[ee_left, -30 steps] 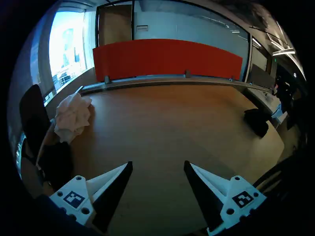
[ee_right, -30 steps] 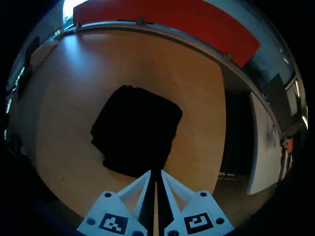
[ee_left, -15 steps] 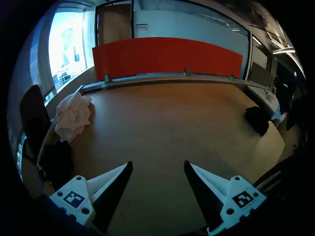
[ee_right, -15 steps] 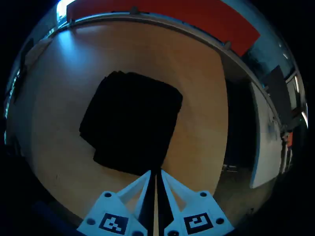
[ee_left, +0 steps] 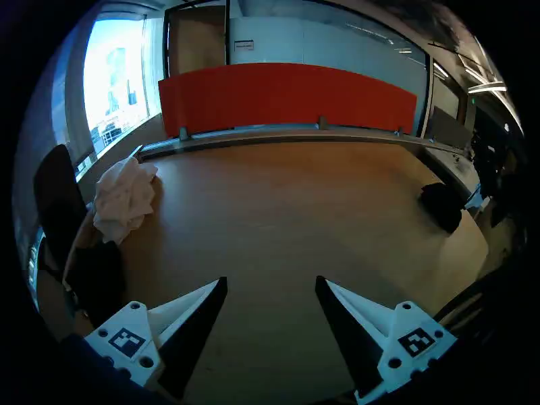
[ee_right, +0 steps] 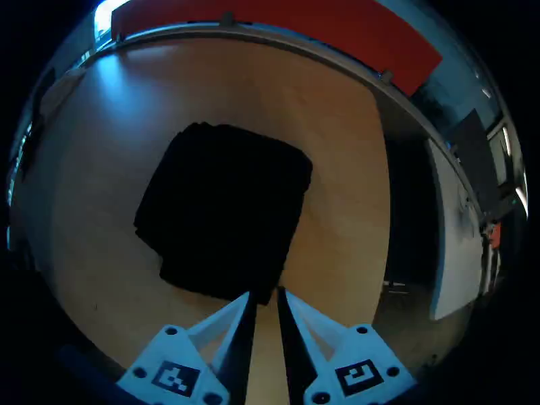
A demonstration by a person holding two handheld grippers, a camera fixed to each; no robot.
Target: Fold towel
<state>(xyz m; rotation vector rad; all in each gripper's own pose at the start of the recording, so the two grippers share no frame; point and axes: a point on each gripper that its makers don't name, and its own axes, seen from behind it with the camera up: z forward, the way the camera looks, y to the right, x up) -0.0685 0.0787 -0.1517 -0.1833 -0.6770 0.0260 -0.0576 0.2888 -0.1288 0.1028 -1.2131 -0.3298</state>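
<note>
A black towel lies folded into a thick square on the wooden table. My right gripper sits at the towel's near edge, its fingers a narrow gap apart with bare wood showing between them. In the left gripper view the same black towel is a small dark bundle near the table's right edge. A crumpled white towel rests at the table's far left. My left gripper hovers wide open over bare wood, holding nothing.
A red partition panel runs along the table's far edge. A black chair and a dark object stand off the left side, with a bright window behind. Past the table's right edge is a dark floor gap.
My right gripper's fingers, pressed together a moment ago at the black towel's near edge, have parted slightly. The black towel settled a little leftward and lies still. The left gripper has not moved.
</note>
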